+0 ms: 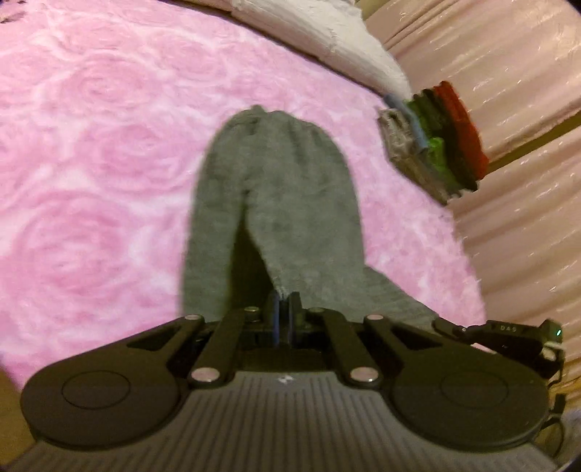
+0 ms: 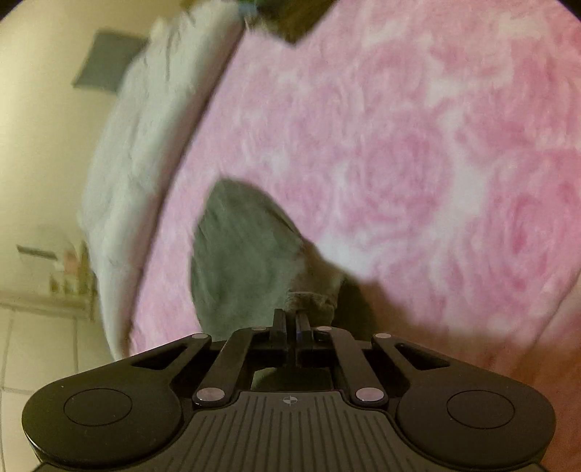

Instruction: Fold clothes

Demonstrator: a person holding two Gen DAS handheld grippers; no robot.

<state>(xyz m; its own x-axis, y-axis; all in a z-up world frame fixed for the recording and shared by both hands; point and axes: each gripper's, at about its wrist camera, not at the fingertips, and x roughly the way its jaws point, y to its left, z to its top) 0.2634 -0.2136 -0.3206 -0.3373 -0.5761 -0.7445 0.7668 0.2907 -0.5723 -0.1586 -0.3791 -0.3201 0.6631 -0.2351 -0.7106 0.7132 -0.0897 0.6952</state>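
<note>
Grey pants (image 1: 268, 188) lie on a pink rose-patterned blanket (image 1: 90, 152), waistband far from me, legs toward me. My left gripper (image 1: 285, 301) is shut on the hem of one pant leg, lifting it a little. My right gripper (image 2: 290, 316) is shut on the hem of the other grey leg (image 2: 239, 247), which hangs bunched in front of it above the blanket (image 2: 417, 145). The right gripper also shows at the right edge of the left wrist view (image 1: 508, 334).
A stack of folded clothes (image 1: 435, 141) in grey, green, black and red sits at the blanket's far right edge. A white fluffy cover (image 1: 326, 32) lies beyond it. Pink curtains (image 1: 508, 90) hang on the right. The bed edge and tiled floor (image 2: 36, 363) show at left.
</note>
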